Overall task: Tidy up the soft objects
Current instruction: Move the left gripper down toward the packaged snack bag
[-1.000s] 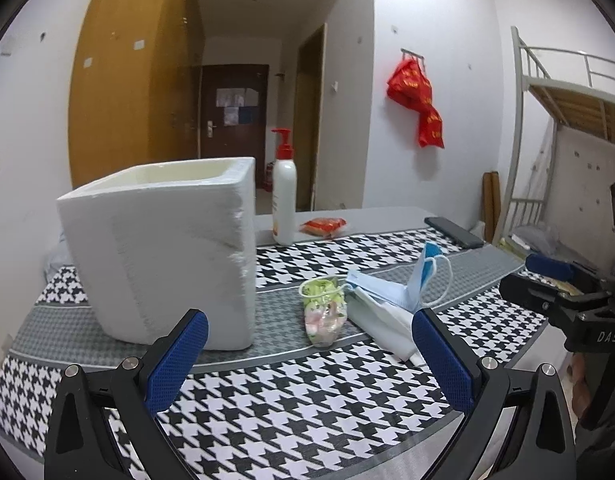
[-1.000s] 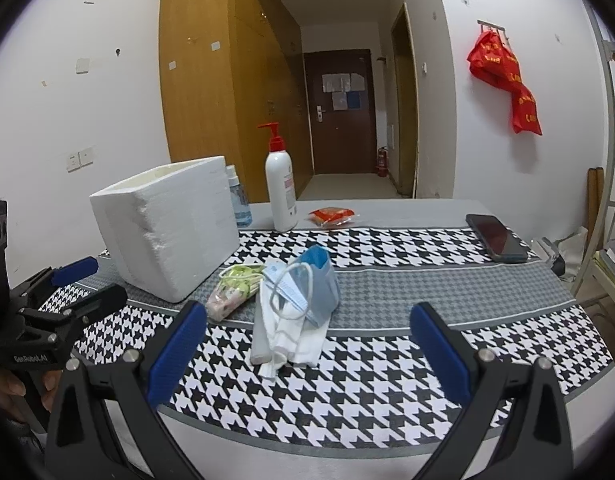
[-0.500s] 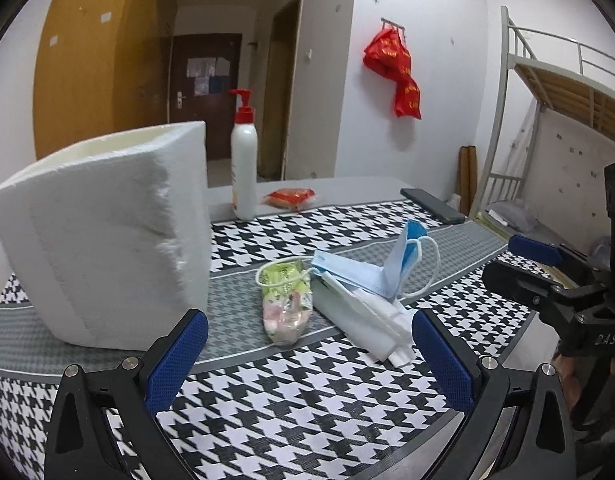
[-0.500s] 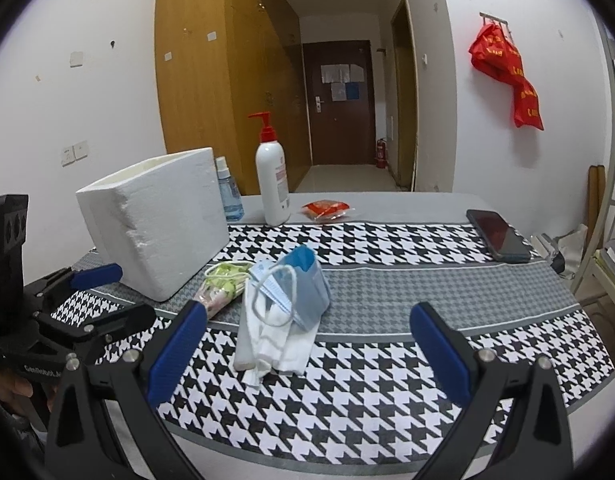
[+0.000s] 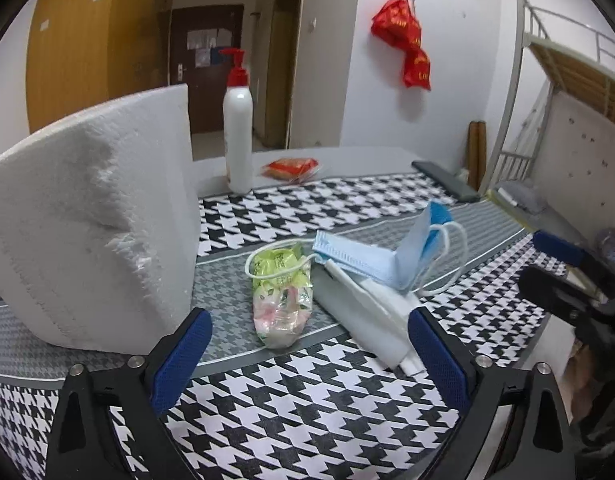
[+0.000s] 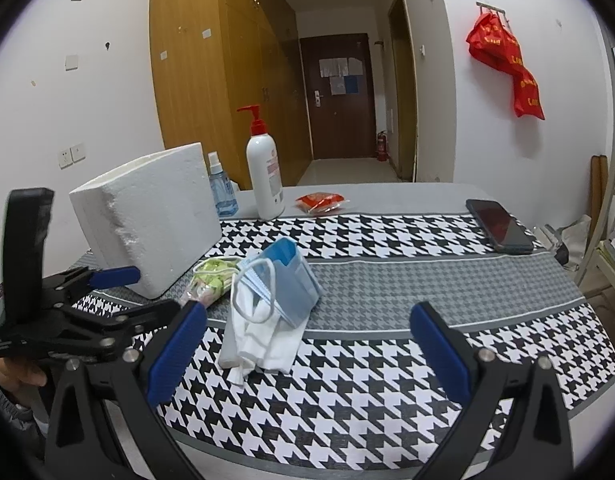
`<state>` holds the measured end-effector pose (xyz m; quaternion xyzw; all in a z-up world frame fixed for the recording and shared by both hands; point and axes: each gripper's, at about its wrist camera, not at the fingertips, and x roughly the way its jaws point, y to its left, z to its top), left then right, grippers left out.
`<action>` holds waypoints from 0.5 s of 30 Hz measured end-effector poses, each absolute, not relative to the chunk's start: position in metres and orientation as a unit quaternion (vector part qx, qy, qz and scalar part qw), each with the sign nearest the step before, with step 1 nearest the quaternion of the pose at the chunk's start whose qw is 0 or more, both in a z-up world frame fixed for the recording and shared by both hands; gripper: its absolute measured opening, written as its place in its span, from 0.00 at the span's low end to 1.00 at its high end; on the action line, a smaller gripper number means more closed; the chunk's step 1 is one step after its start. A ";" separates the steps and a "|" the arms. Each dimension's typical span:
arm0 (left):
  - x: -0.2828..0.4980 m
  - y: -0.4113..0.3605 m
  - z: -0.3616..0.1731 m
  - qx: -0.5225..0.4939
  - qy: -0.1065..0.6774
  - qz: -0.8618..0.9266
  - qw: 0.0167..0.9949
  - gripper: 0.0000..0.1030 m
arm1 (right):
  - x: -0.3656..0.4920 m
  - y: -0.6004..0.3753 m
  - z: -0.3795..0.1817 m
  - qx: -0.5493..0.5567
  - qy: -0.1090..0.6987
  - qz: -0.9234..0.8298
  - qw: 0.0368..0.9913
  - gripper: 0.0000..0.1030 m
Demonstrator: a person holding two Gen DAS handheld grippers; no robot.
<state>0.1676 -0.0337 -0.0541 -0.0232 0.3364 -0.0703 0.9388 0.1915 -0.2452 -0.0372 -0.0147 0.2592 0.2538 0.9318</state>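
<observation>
The foam box hides the spray bottle from the left camera; its left side is cut off there.

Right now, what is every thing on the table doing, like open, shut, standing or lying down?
left tool: open, has just been closing a little, nothing between.
right tool: open, empty.
foam box: upright, top open.
face mask: folded, lying on the white cloth.
green packet: lying flat.
pump bottle: standing.
spray bottle: standing.
phone: flat, screen dark.

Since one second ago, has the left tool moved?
Yes. In the right wrist view the left tool has advanced toward the green packet, past the foam box corner.
</observation>
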 end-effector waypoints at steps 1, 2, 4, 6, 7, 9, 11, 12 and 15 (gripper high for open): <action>0.171 -0.035 -0.056 -0.022 0.343 -0.070 0.937 0.92 | 0.192 -0.246 -0.037 -0.015 0.259 0.255 0.931 1.00; 0.174 -0.035 -0.058 -0.020 0.350 -0.066 0.934 0.91 | 0.192 -0.246 -0.037 -0.015 0.260 0.256 0.931 1.00; 0.180 -0.034 -0.060 -0.024 0.357 -0.069 0.931 0.87 | 0.194 -0.247 -0.038 -0.013 0.262 0.256 0.930 1.00; 0.184 -0.035 -0.063 -0.022 0.364 -0.071 0.929 0.87 | 0.196 -0.247 -0.039 -0.012 0.265 0.256 0.930 1.00; 0.186 -0.035 -0.064 -0.019 0.365 -0.071 0.928 0.86 | 0.197 -0.248 -0.040 -0.010 0.266 0.256 0.929 1.00; 0.192 -0.034 -0.068 -0.015 0.373 -0.070 0.925 0.82 | 0.199 -0.248 -0.041 -0.007 0.268 0.259 0.928 1.00; 0.199 -0.032 -0.071 -0.019 0.383 -0.067 0.921 0.80 | 0.201 -0.247 -0.042 -0.007 0.269 0.262 0.927 1.00; 0.201 -0.031 -0.073 -0.021 0.387 -0.063 0.920 0.79 | 0.203 -0.245 -0.042 -0.009 0.270 0.262 0.927 1.00; 0.204 -0.030 -0.076 -0.016 0.394 -0.056 0.917 0.74 | 0.207 -0.243 -0.043 -0.009 0.273 0.263 0.925 1.00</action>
